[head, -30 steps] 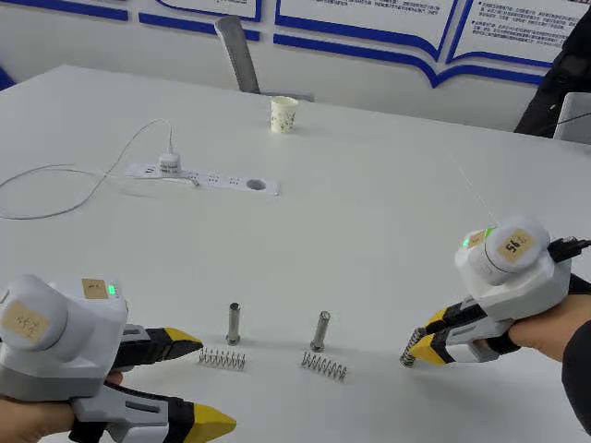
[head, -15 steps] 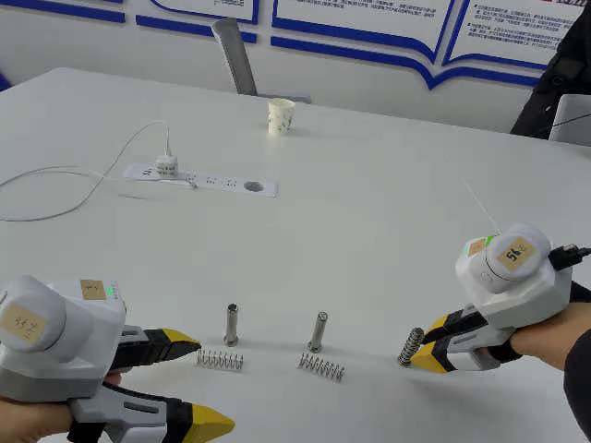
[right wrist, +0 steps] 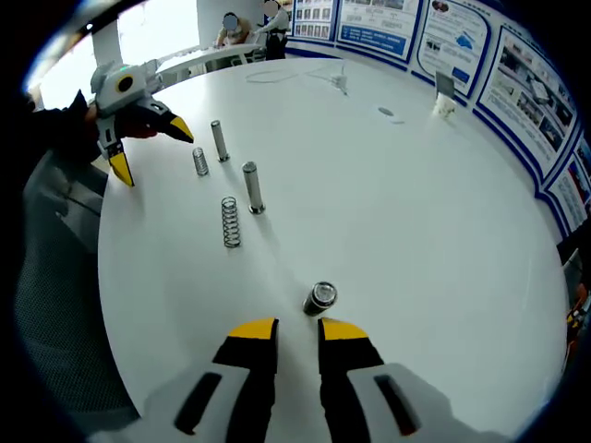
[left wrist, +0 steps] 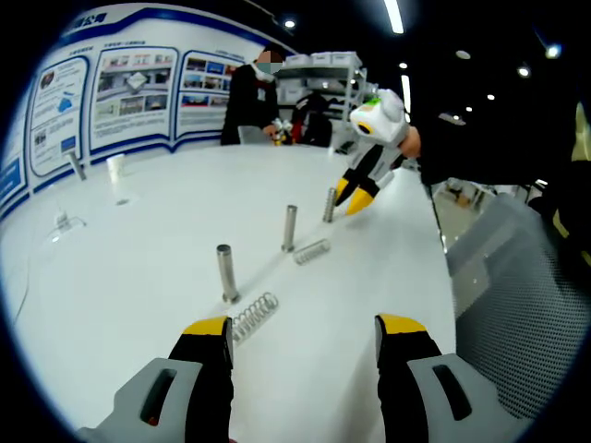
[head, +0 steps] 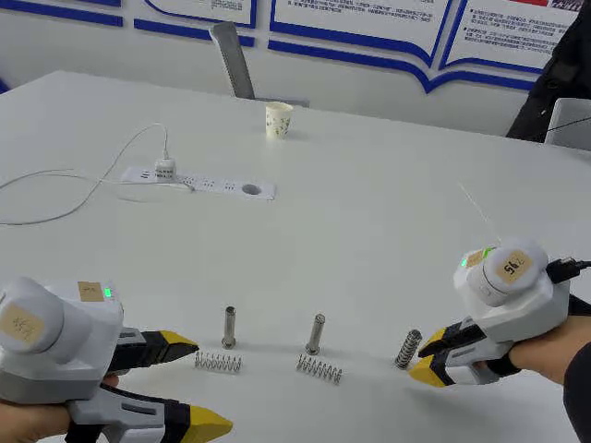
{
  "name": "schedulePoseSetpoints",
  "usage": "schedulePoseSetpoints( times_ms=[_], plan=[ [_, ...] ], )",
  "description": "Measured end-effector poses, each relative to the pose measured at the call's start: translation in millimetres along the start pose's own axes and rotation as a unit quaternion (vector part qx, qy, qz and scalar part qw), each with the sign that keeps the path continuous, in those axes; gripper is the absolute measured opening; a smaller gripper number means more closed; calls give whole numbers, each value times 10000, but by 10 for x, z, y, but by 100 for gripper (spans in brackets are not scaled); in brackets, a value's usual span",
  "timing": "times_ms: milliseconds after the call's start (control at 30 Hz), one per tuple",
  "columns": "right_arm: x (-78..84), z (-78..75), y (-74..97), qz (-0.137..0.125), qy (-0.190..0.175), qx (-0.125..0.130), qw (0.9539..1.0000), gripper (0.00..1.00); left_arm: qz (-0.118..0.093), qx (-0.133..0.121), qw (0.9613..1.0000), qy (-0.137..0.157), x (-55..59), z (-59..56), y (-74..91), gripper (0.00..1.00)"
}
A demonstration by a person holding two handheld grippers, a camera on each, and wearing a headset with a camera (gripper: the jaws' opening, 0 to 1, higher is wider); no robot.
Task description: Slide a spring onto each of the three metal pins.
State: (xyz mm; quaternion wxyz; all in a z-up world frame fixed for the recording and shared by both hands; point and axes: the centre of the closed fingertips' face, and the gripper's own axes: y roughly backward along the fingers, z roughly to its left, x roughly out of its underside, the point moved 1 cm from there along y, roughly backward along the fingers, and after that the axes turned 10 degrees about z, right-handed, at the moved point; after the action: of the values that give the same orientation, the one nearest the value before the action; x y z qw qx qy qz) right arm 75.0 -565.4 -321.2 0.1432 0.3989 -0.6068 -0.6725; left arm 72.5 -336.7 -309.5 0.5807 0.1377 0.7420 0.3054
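**Desk:** What sat closest to you?

**Operator:** My left gripper (head: 196,385), low at the near-left edge of the table (head: 369,231). I had its jaws spread wide with nothing between them. Just ahead of its upper jaw a loose spring (head: 218,363) lay on its side. Right behind that stood the left pin (head: 229,326), upright and bare.

**Desk:** And your other hand?

**Operator:** My right gripper (head: 427,358) was at the near right. Its jaws were parted by only a narrow slit and gripped nothing. The tips were just beside the right pin (head: 414,334), which had a fitted spring (head: 405,351) coiled around its shaft. In the right gripper view I looked down on that pin's top, a little ahead of the tips.

**Desk:** Between the two?

**Operator:** The middle pin (head: 316,333) was upright and bare. A second loose spring (head: 319,369) lay flat just in front of its foot.

**Desk:** Farther back?

**Operator:** I saw a white power strip (head: 199,183) left of centre. Beyond it, a paper cup (head: 277,119) stood near the far edge, and a chair back (head: 231,51) rose behind the table.
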Motion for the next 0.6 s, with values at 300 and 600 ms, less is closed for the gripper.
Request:
schedulePoseSetpoints(
  times_ms=[300, 600],
  plan=[
    [-16, 107, -1, -27, 45, -49, 10000, 18, -32, -14, 10000, 23, -15, 1, 16, 63],
    [-85, 264, -24, -71, 146, -141, 9998, 18, -23, -17, 10000, 18, -13, -3, 17, 63]
  ],
)
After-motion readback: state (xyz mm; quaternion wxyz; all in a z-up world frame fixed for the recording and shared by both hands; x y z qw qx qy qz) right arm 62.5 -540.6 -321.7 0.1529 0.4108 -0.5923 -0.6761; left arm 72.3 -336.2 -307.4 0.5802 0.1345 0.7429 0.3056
